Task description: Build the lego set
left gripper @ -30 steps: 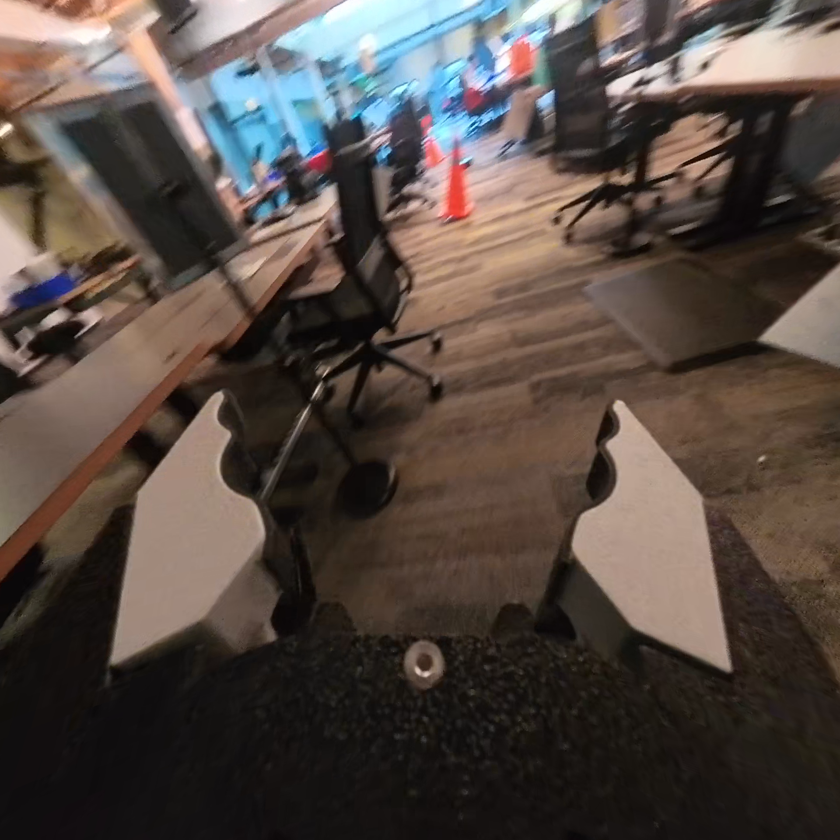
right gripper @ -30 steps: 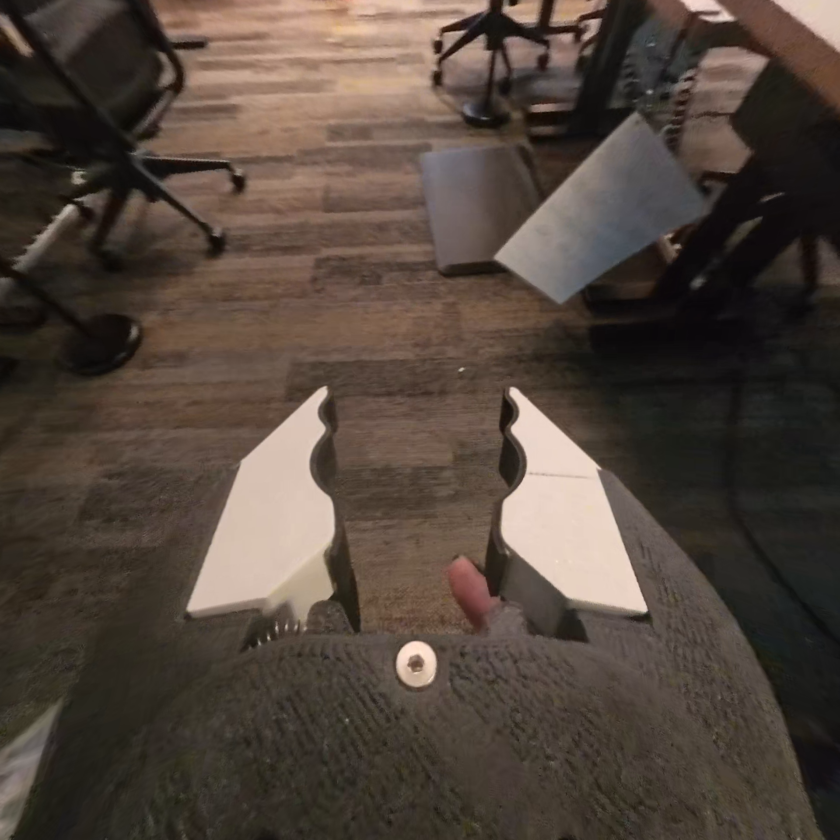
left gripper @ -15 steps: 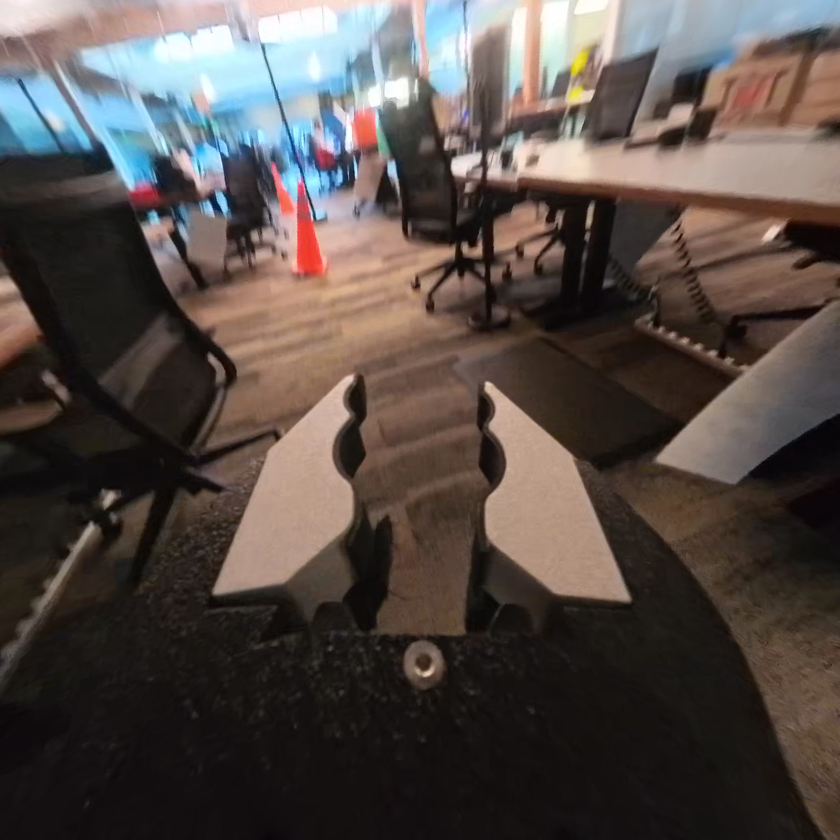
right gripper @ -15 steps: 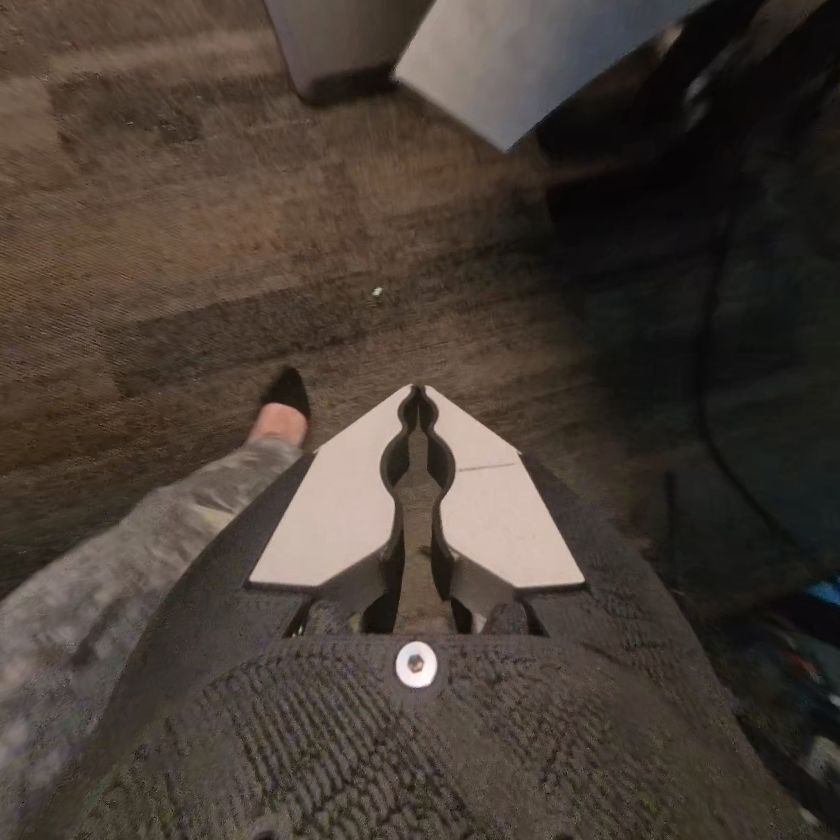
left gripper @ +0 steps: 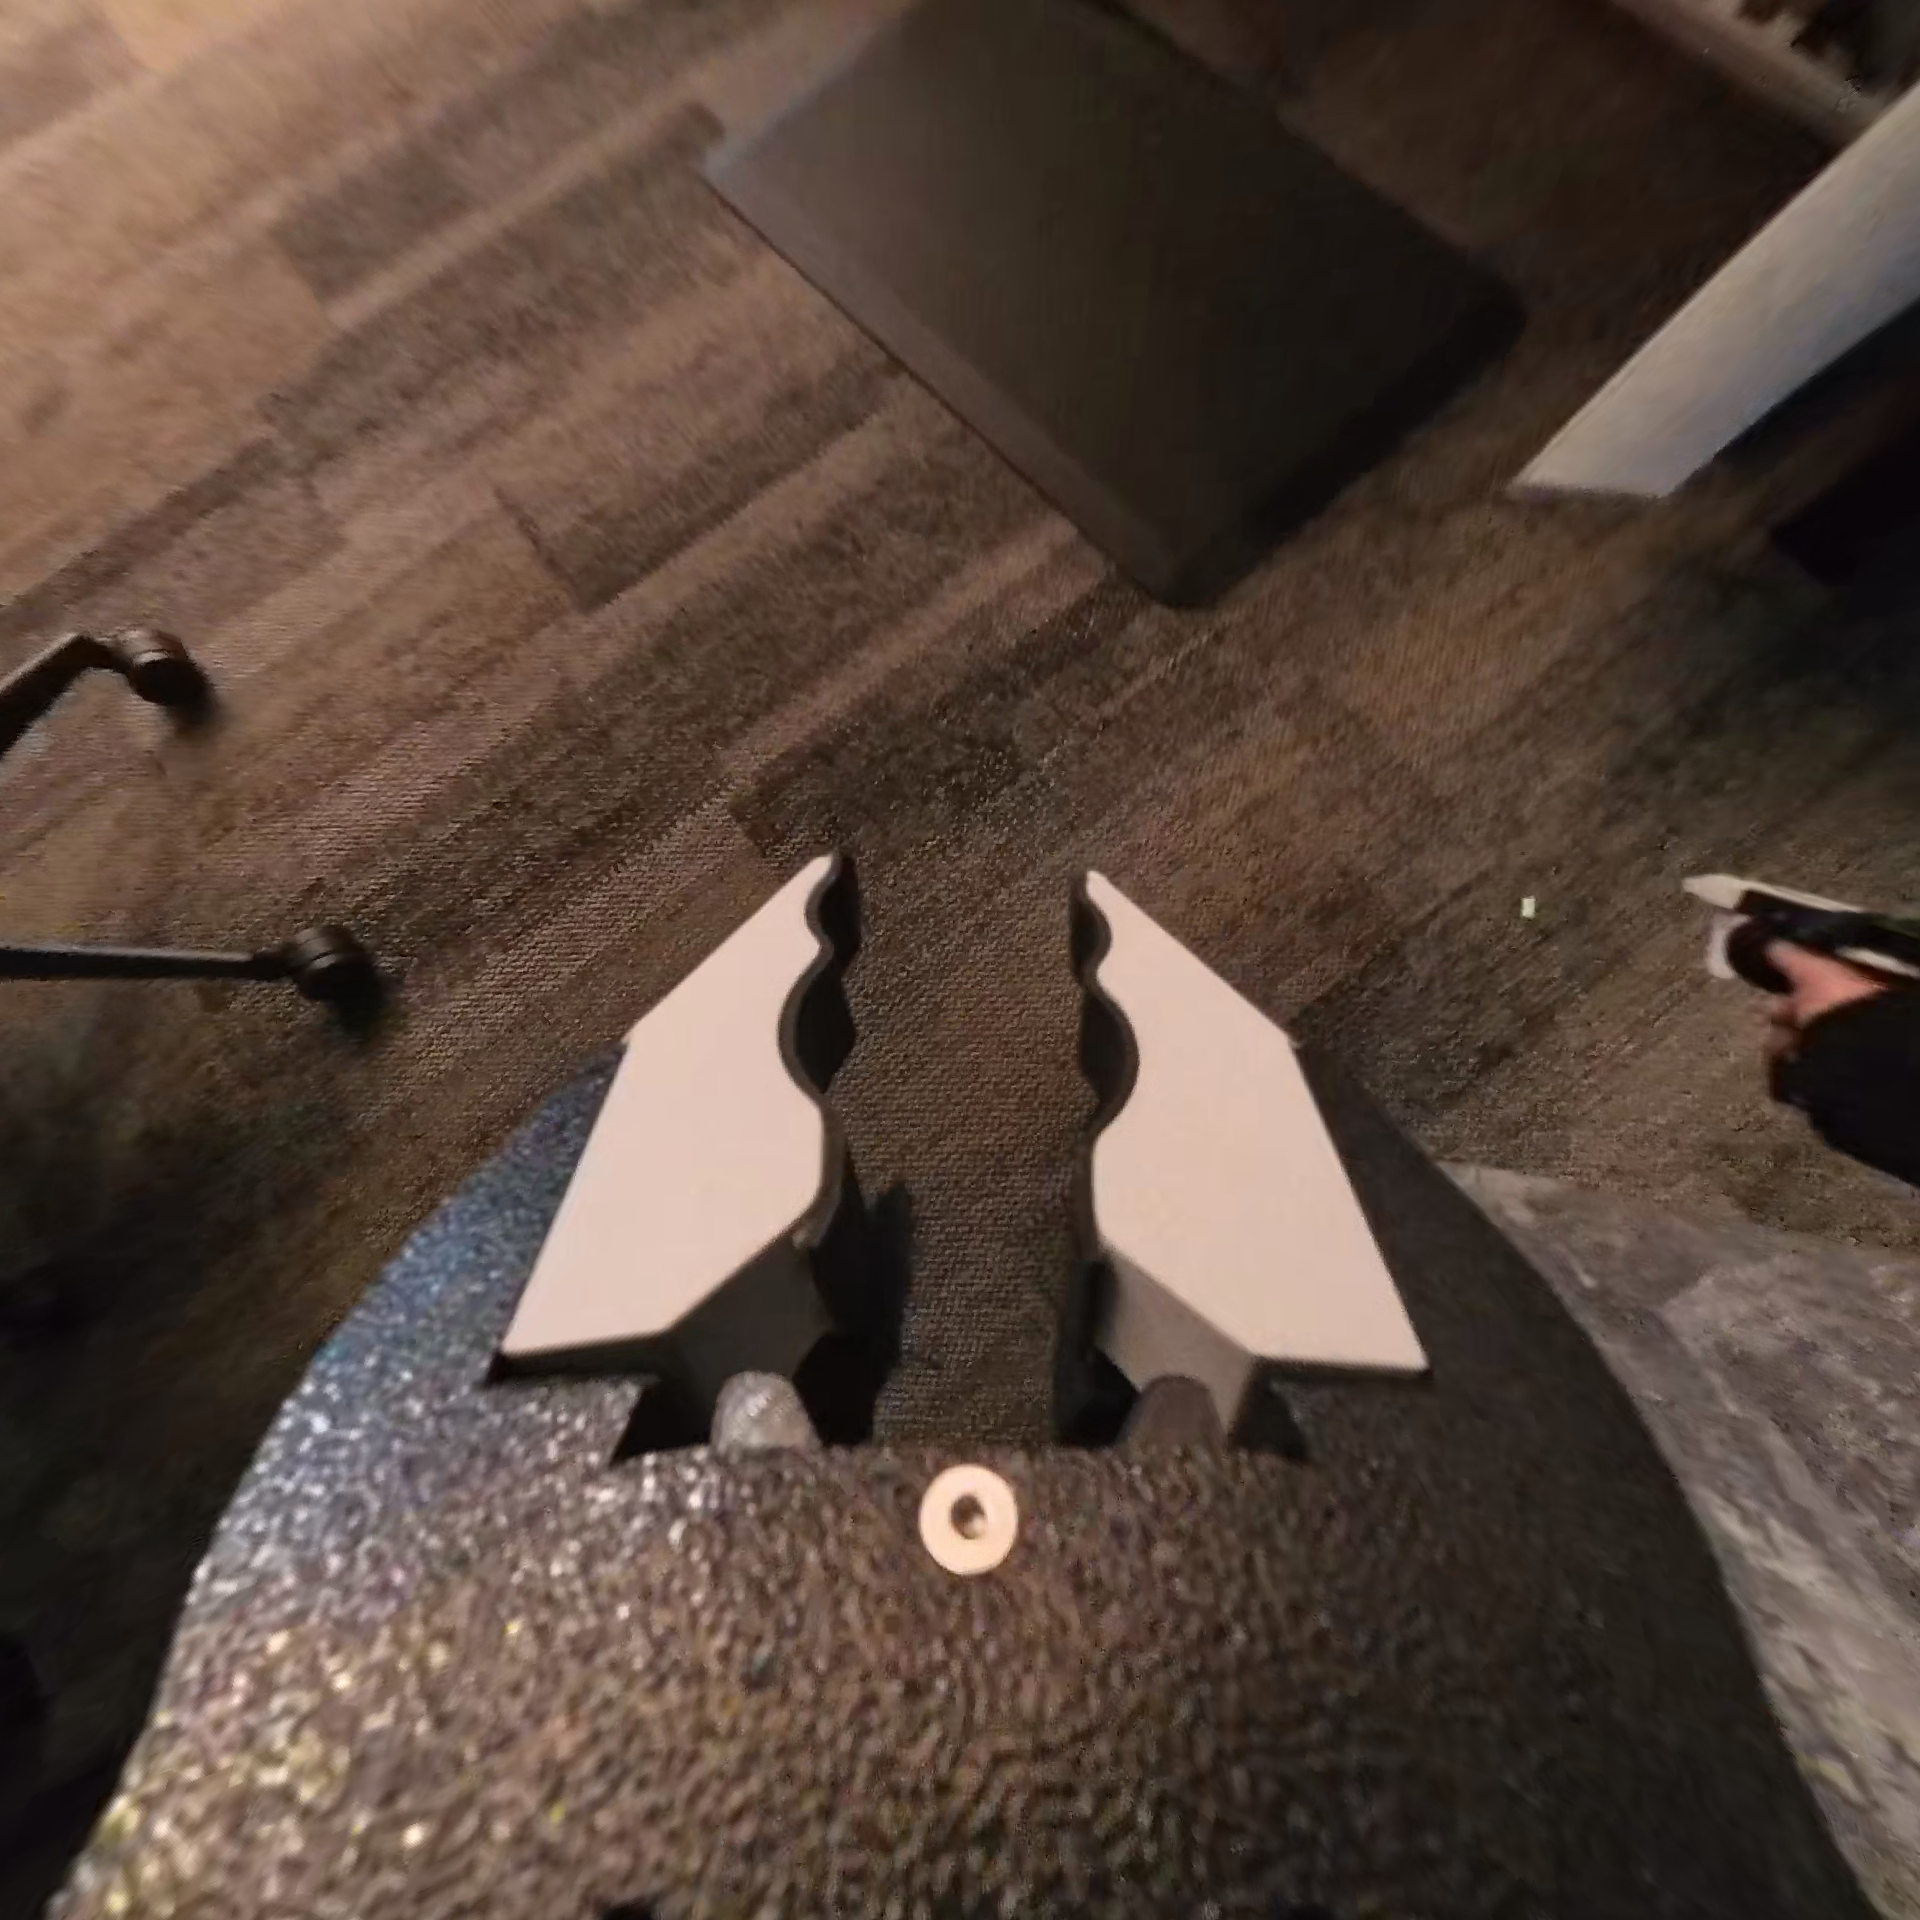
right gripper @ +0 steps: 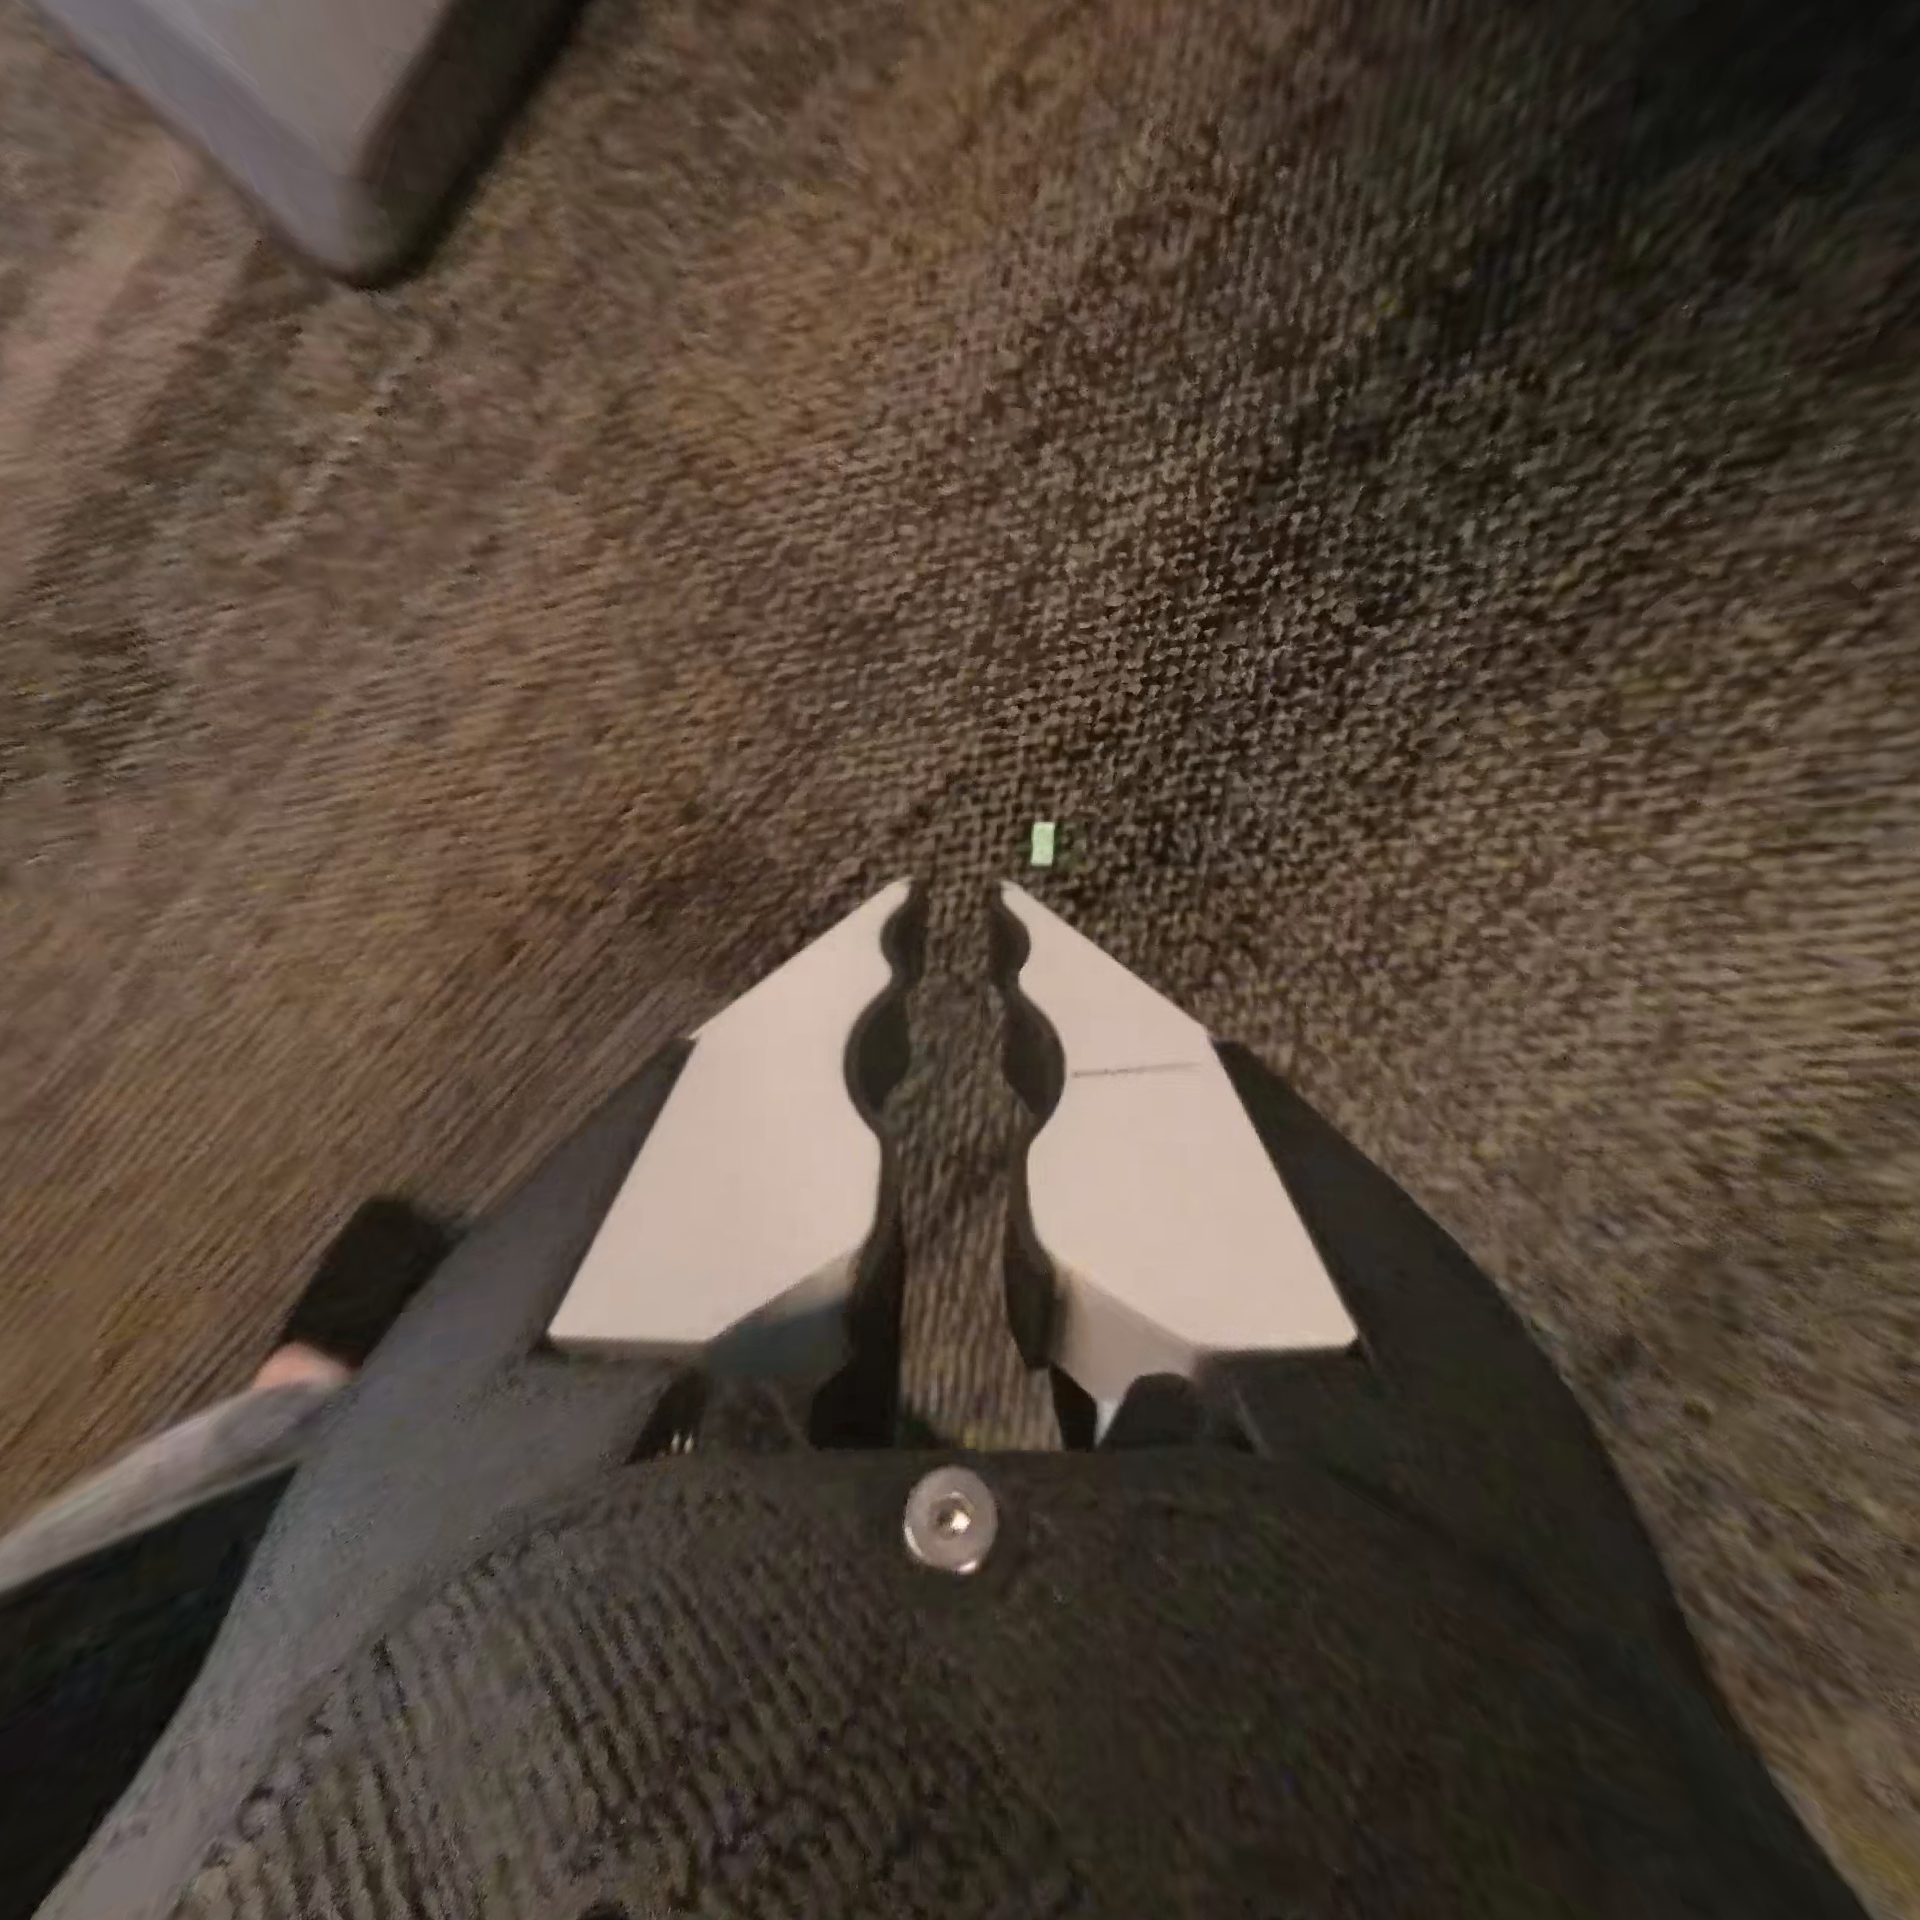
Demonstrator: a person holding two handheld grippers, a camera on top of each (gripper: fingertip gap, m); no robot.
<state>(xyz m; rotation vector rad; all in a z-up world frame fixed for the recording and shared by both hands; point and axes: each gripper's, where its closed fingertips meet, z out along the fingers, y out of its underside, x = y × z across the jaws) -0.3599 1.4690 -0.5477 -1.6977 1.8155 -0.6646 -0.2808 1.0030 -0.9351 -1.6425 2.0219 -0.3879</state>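
A tiny pale green lego piece lies on the brown carpet. My right gripper points down at the carpet, and the piece lies just beyond its right fingertip, outside the jaws. Its jaws are empty and stand only a narrow gap apart. My left gripper is open and empty and also points down at bare carpet. In the left wrist view the green piece shows far right, close to the other gripper and the hand holding it.
A dark floor mat lies ahead of the left gripper. A white panel slants at the upper right, and its corner shows in the right wrist view. Chair casters are at left. A person's shoe is lower left.
Both views have swung down from the room to the carpet. The right gripper shut, came close to the green piece, then parted slightly. The left jaws narrowed from wide open.
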